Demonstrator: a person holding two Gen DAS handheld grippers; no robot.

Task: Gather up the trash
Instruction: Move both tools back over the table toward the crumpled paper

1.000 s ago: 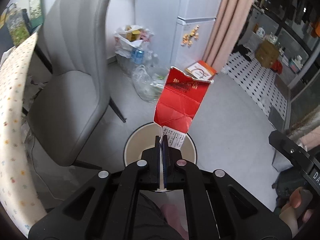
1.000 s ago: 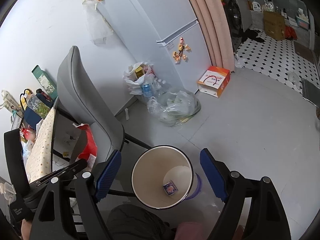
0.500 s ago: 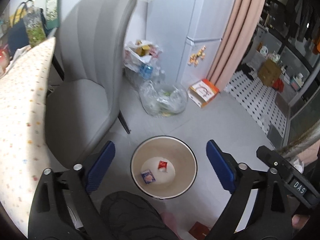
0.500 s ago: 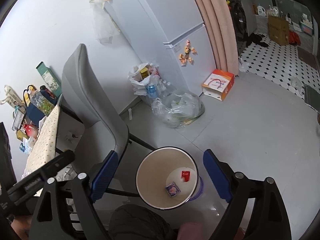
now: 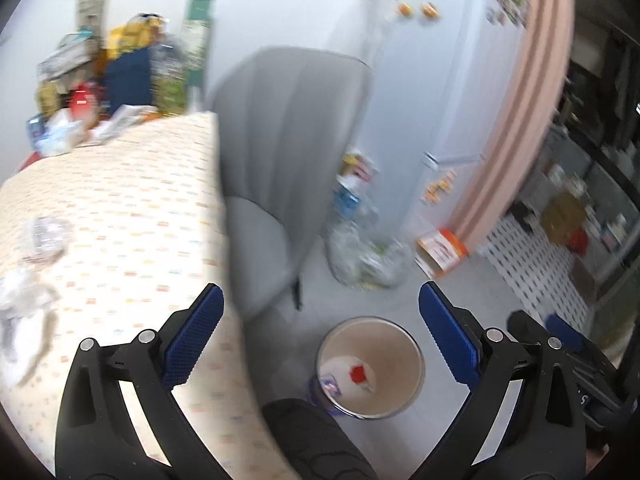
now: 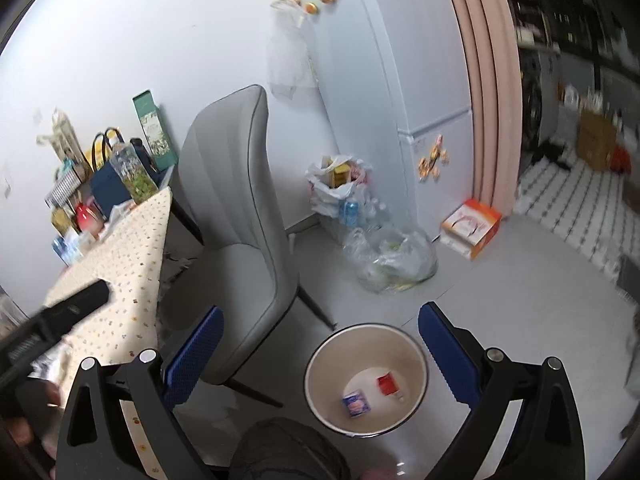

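Left wrist view, blurred: left hand-held gripper [image 5: 320,320] with jaws opening to about full spread, blue pads well apart, nothing between them. Below it on the floor, the round waste bin [image 5: 370,366], mouth up, placed just beside the desk [image 5: 120,208] edge, presumably so scraps can be dropped straight in. Inside the bin: a red scrap [image 5: 359,373] and a small blue-and-white packet [image 5: 330,385], lying apart on the pale bottom. On the desk's patterned cloth, crumpled clear wrappers [image 5: 42,236] and a white crumpled wad [image 5: 22,312] near the left rim, probably the next trash to collect. Grey chair [image 5: 280,160] beyond the desk corner; clear bag of bottles [image 5: 368,256] on the floor by the fridge. Right wrist view, sharper: right hand-held gripper [image 6: 318,334], jaws likewise opening to near their widest, empty. Bin [image 6: 366,376] sits between the pads in the frame but well below them; red scrap [image 6: 387,383] and blue packet [image 6: 356,402] are both visible inside. The black body of the left tool [image 6: 56,320] crosses the desk [image 6: 120,272] edge at left. Judgement: both tools free, aimed down over the bin; further desk litter remains
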